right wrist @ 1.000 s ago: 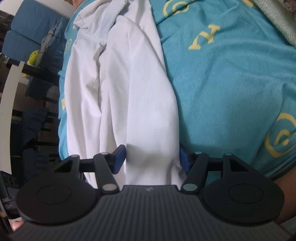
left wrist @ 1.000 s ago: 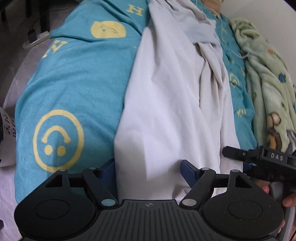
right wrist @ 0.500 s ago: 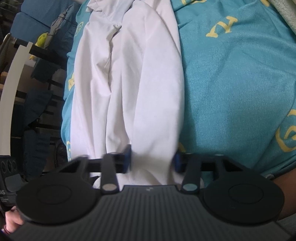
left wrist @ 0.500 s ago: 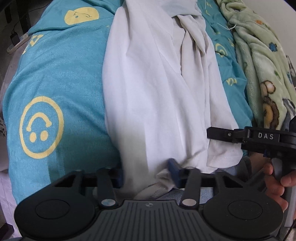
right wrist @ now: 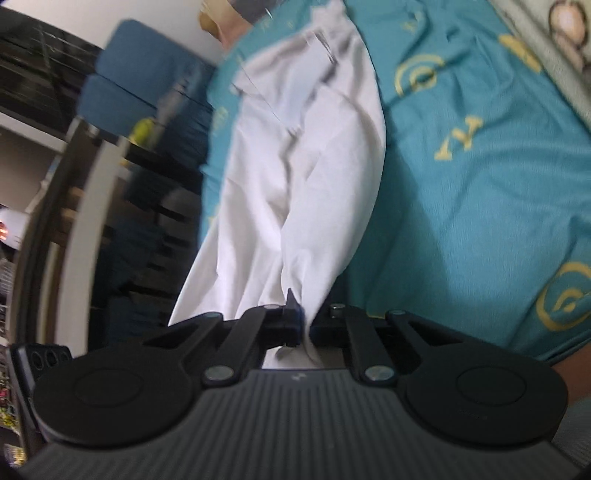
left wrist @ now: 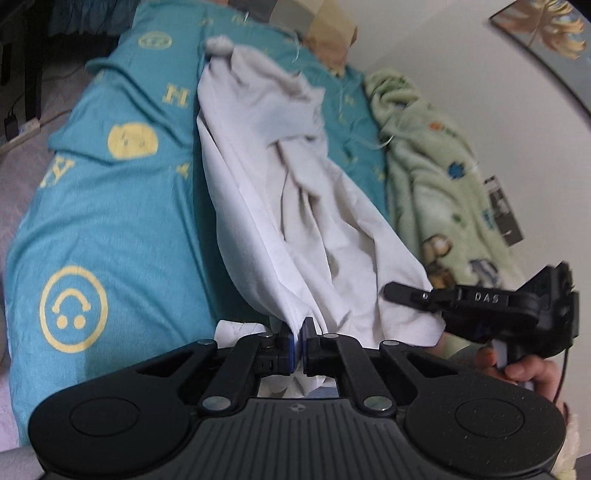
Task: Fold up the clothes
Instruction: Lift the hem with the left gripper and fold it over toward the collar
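Note:
A white garment (left wrist: 295,206) lies lengthwise on a teal bedspread (left wrist: 118,221) with yellow smiley prints. Its near hem is raised off the bed and the cloth runs in taut folds toward the far end. My left gripper (left wrist: 299,341) is shut on the hem's left part, with cloth pinched between the blue pads. The same white garment (right wrist: 295,192) fills the middle of the right wrist view, where my right gripper (right wrist: 303,326) is shut on the hem's other corner. In the left wrist view the right gripper's body (left wrist: 491,306) and the hand holding it show at the right.
A pale green fleece blanket (left wrist: 436,177) with animal prints lies along the bed's right side by the wall. Beyond the bed's left edge in the right wrist view stand a blue cushion (right wrist: 140,85) and dark shelving (right wrist: 140,206). A framed picture (left wrist: 546,26) hangs on the wall.
Both grippers went from open around the garment's near hem to shut on it. Both then rose, lifting the hem and drawing the cloth into long folds.

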{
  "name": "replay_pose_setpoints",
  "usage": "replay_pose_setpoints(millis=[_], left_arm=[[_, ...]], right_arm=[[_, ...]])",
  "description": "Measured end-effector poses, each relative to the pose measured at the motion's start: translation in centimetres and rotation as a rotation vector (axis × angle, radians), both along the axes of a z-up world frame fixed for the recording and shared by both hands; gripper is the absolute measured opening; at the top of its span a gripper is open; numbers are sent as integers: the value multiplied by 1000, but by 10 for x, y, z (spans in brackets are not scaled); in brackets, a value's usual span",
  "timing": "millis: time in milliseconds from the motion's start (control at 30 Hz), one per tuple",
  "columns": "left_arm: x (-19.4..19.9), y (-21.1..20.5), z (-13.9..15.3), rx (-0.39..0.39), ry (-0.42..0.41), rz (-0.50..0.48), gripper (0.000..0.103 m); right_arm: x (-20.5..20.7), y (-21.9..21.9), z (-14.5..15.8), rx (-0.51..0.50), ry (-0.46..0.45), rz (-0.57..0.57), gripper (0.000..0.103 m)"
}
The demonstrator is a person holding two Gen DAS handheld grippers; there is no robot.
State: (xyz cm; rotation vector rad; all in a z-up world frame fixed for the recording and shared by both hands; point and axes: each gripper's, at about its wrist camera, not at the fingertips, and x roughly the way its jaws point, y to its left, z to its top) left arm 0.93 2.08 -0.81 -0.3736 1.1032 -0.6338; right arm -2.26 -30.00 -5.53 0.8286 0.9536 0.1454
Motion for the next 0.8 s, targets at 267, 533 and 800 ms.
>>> replay_pose_setpoints(millis=[267, 533, 800], left_arm=[[-49, 3, 61, -74, -108, 20, 4], [-113, 8, 88, -150, -183, 3, 4], [-129, 7, 80, -155, -222, 15, 4]], right_arm=[[-48, -20, 47, -42, -115, -8, 7], [-108, -26, 76, -61, -202, -19, 7], [-127, -28, 77, -85, -220, -20, 7]])
